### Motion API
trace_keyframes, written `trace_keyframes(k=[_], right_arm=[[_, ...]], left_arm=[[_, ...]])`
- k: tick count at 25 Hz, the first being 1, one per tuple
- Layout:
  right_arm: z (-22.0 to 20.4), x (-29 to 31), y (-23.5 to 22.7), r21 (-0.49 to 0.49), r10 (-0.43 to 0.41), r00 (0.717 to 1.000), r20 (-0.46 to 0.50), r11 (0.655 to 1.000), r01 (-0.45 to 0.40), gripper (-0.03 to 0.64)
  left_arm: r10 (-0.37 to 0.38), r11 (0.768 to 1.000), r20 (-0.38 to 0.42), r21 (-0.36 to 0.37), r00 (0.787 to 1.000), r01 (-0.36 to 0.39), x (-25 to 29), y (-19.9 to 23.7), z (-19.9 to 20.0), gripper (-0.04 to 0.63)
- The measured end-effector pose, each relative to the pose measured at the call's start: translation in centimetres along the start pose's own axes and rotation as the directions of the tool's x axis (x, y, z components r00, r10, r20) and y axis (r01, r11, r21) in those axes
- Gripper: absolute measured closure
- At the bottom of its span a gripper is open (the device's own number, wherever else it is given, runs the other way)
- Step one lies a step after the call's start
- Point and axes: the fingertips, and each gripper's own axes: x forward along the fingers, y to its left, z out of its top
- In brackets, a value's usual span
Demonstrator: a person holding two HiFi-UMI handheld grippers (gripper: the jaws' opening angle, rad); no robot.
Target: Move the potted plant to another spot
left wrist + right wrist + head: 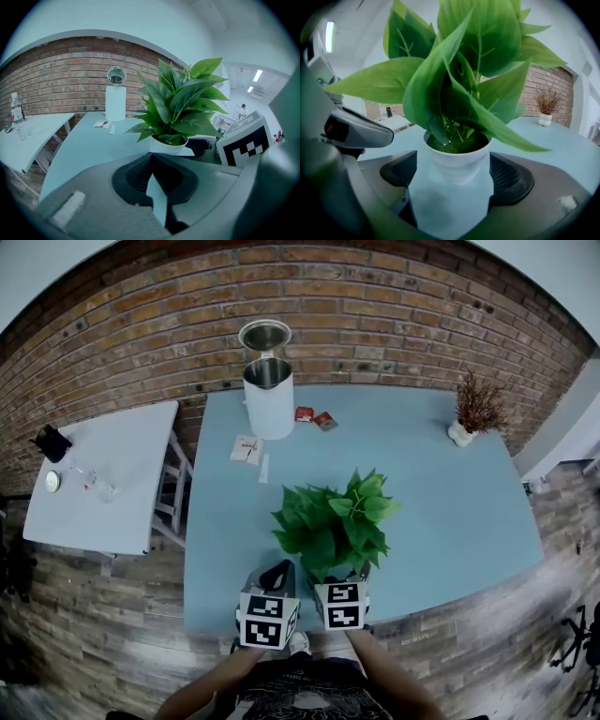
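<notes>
Two states: left hand-held gripper (151, 158) closed, right hand-held gripper (455, 171) wide around potted plant (455, 117).

Head view looks steeply down on the table (450, 502); gripper views sit low behind their jaws; all share the potted plant (333, 521) ahead.

The potted plant (336, 521) stands upright near the front edge of the light blue table (450, 493), about midway along it. Its broad, glossy green leaves spread wide and overhang a small round white pot (457, 161) filled with dark soil. The pot sits flat on the tabletop between the parted jaws of the right gripper (454, 176), with a gap on each side.
</notes>
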Motion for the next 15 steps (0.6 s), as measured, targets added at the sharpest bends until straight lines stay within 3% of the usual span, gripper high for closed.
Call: trace_keyframes(k=[15], right_arm=[[0.4, 1.9, -1.6, 0.026, -0.050, 0.999, 0.006, 0.998, 0.050, 0.135]], left_arm=[[-0.010, 1.000, -0.016, 0.007, 1.000, 0.010, 1.2, 0.0, -0.7, 0.598]])
